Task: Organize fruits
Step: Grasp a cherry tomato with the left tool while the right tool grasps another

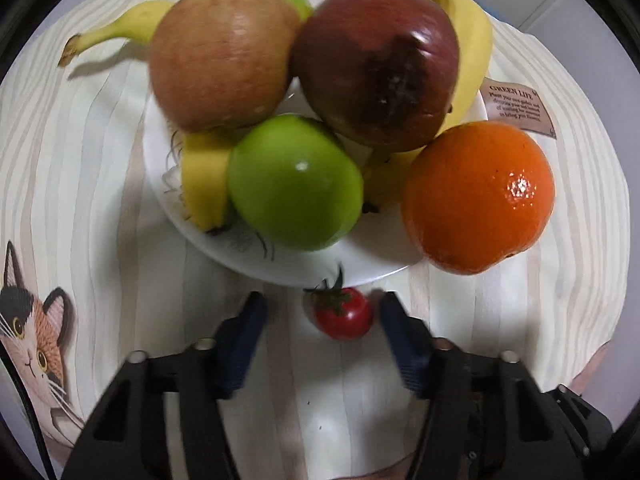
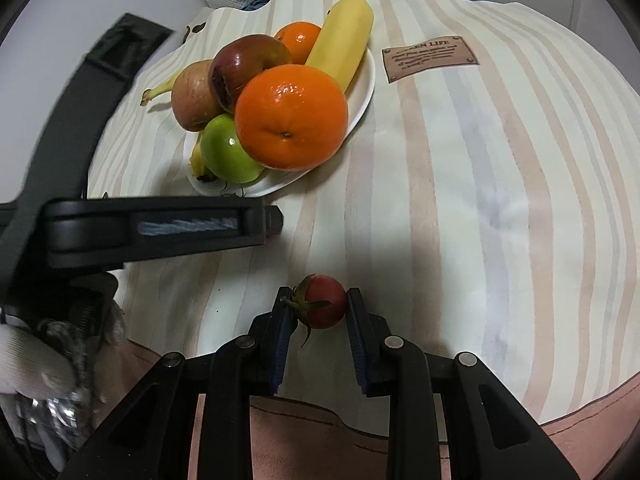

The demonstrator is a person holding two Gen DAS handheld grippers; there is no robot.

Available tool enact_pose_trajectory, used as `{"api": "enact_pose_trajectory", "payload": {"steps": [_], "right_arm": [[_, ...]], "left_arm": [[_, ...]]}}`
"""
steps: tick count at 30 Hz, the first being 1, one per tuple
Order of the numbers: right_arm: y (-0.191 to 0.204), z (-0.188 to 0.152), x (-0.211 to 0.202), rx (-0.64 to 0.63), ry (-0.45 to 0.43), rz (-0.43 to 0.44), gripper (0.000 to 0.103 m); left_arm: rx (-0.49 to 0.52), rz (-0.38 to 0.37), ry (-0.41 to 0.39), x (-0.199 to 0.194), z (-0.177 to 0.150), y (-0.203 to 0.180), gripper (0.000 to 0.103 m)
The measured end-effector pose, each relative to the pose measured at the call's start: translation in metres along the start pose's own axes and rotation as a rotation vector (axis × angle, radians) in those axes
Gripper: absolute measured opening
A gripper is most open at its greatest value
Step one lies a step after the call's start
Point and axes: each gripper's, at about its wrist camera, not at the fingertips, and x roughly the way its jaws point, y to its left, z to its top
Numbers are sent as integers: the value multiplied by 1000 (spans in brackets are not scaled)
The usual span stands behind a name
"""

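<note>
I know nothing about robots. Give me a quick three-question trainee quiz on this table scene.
1. True or false: the right gripper is clamped on a cherry tomato.
2. How many oranges lie on the white plate?
3. The other cherry tomato, between the left gripper's jaws, rests on: A) the plate, B) the striped tablecloth, C) a napkin.
Key: 1 true; 2 two; 3 B.

the plate (image 1: 280, 264) sits on the tablecloth (image 1: 100, 160). piled on it are a far-left apple (image 1: 220, 56), a far-right apple (image 1: 376, 68), a near apple (image 1: 296, 182) before them, an orange (image 1: 478, 196) at the near right rim, and a banana (image 1: 472, 48) behind. a first tomato (image 1: 344, 316) lies just near of the rim between my left gripper (image 1: 323, 300) fingers, perhaps touching the right one. a second tomato (image 2: 324, 304) sits between my right gripper (image 2: 319, 294) pads, nearer and right of the plate.
</note>
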Motion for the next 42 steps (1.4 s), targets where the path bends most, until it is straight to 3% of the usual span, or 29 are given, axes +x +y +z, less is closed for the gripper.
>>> {"api": "enact_pose_trajectory", "payload": {"steps": [3, 6, 14, 24, 28, 34, 37, 42], "right_arm": [[-2, 2, -3, -6, -1, -8, 29], [-4, 4, -9, -11, -1, -13, 29], [-10, -4, -37, -25, 20, 22, 29], [9, -68, -44, -83, 179, 79, 29], [9, -77, -24, -98, 232, 68, 29], [8, -76, -10, -103, 251, 54, 29], [8, -76, -5, -100, 265, 48, 29], [8, -74, 1, -107, 272, 37, 29]], "left_arm": [[18, 17, -3, 1, -2, -5, 26], [24, 29, -16, -3, -9, -5, 25], [15, 49, -22, -34, -72, 18, 25], [-31, 71, 74, -35, -166, 36, 25], [-51, 83, 69, -28, -174, 38, 25], [-51, 97, 81, -8, -153, 20, 26], [-46, 105, 86, -1, -137, 34, 26], [-29, 121, 75, -5, -136, 25, 25]]}}
